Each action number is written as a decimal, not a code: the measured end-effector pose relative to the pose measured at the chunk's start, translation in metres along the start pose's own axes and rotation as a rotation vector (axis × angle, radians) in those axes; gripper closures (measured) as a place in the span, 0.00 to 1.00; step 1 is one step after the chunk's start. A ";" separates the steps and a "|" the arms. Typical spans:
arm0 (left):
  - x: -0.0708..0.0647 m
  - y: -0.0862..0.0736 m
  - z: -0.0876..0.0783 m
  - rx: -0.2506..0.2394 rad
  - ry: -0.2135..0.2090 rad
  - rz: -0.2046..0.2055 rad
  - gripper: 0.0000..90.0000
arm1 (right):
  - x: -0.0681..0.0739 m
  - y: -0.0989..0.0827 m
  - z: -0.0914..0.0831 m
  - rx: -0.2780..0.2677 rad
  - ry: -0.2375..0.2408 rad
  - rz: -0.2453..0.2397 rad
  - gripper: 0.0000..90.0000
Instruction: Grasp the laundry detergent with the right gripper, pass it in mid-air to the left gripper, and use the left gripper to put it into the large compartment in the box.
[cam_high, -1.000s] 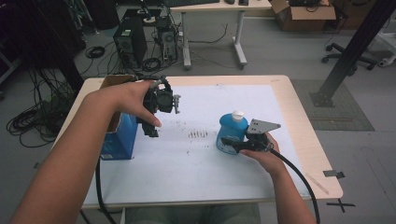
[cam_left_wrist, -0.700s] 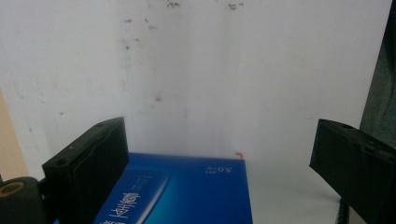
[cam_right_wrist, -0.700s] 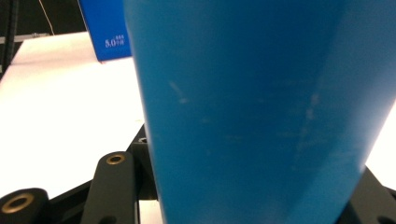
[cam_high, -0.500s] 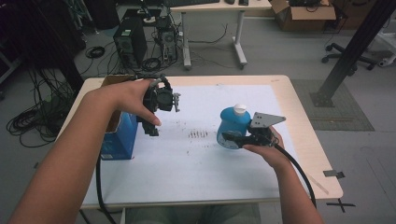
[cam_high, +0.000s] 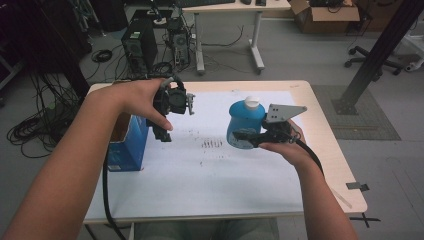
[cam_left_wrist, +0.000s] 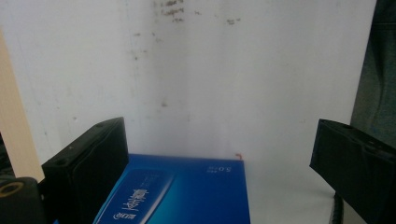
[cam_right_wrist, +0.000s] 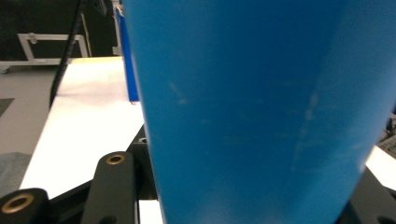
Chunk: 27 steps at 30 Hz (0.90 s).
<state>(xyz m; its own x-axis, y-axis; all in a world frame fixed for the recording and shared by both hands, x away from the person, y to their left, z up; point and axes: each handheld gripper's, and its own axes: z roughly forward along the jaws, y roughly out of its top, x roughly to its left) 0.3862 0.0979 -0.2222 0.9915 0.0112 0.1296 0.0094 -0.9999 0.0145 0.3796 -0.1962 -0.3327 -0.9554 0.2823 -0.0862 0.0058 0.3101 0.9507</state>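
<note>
The right hand-held gripper (cam_high: 241, 136) is clamped on a round blue plastic bottle with a white cap (cam_high: 245, 122), upright above the white-covered bench (cam_high: 225, 180). The left hand-held gripper (cam_high: 164, 134) hangs with jaws apart over an open-topped blue cardboard box (cam_high: 127, 145); its contents cannot be made out.

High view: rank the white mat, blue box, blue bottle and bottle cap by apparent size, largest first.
1. white mat
2. blue box
3. blue bottle, lifted nearer the camera, so its margin below the box is unsure
4. cap
</note>
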 end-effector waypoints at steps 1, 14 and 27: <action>0.000 0.001 -0.002 -0.002 0.001 0.001 0.05 | 0.000 0.003 0.001 -0.001 0.009 -0.004 0.50; -0.004 0.011 -0.023 -0.052 -0.022 0.028 0.05 | 0.001 0.021 0.015 0.035 0.101 -0.033 0.50; -0.003 0.020 -0.030 -0.048 -0.024 0.028 0.05 | 0.003 0.023 0.030 0.058 0.167 -0.052 0.51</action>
<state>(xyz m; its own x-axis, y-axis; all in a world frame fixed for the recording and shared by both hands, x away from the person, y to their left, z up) 0.3794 0.0787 -0.1926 0.9941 -0.0174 0.1068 -0.0238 -0.9980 0.0587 0.3860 -0.1607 -0.3198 -0.9906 0.1109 -0.0799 -0.0329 0.3735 0.9270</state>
